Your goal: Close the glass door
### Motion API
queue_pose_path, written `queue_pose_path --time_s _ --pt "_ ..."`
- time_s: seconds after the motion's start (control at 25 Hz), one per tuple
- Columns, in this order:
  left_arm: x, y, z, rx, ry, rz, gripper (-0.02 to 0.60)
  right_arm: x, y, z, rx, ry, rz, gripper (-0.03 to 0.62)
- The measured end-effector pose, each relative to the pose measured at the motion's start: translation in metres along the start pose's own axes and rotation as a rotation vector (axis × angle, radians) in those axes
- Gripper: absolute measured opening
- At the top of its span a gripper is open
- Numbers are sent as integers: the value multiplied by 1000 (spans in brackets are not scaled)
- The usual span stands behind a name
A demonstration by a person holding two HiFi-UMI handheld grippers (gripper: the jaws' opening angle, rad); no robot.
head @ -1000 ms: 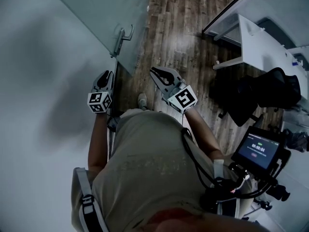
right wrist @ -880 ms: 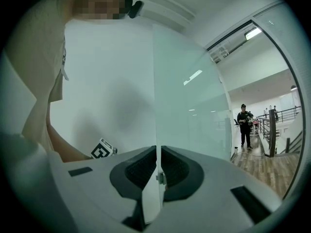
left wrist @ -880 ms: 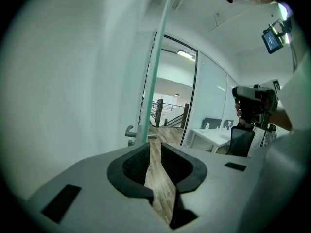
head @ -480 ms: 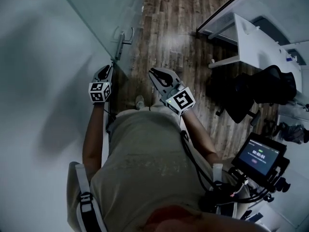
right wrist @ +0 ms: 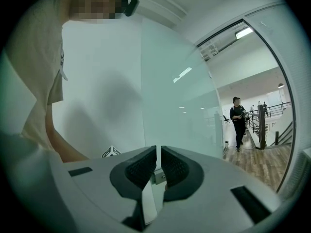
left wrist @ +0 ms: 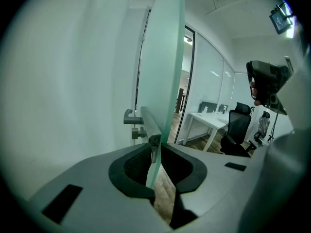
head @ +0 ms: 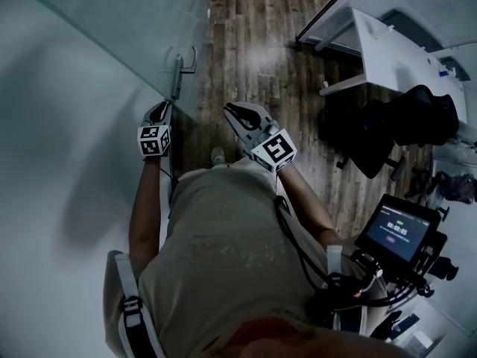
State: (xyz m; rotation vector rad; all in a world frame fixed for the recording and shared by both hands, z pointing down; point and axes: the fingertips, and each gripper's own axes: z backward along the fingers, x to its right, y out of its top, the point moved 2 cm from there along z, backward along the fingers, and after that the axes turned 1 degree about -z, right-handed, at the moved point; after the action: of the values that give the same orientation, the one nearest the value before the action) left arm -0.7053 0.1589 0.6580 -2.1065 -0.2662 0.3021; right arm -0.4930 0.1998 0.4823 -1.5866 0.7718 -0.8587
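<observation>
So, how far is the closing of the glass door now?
Done: the left gripper has its jaws closed on the free edge of the glass door, near the handle. In hand: that grip; the right gripper hangs free beside it, holding nothing. Left: all of the swing, since the door stands open and wooden floor shows beyond its edge.
</observation>
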Motion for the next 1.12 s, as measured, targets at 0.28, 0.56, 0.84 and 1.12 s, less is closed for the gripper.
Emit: queue_pose_path --time_s 0.28,0.56,0.84,1.12 --pt "4 -7 6 6 9 -12 66 0 1 0 -15 -2 10 17" --pt "5 -8 7 22 22 12 55 4 -1 -1 -9 -8 14 17" --pt "12 -7 5 19 14 8 54 6 -1 -1 -4 -14 10 17" --pt "21 -6 1 13 3 0 52 6 -3 1 2 -24 -1 17"
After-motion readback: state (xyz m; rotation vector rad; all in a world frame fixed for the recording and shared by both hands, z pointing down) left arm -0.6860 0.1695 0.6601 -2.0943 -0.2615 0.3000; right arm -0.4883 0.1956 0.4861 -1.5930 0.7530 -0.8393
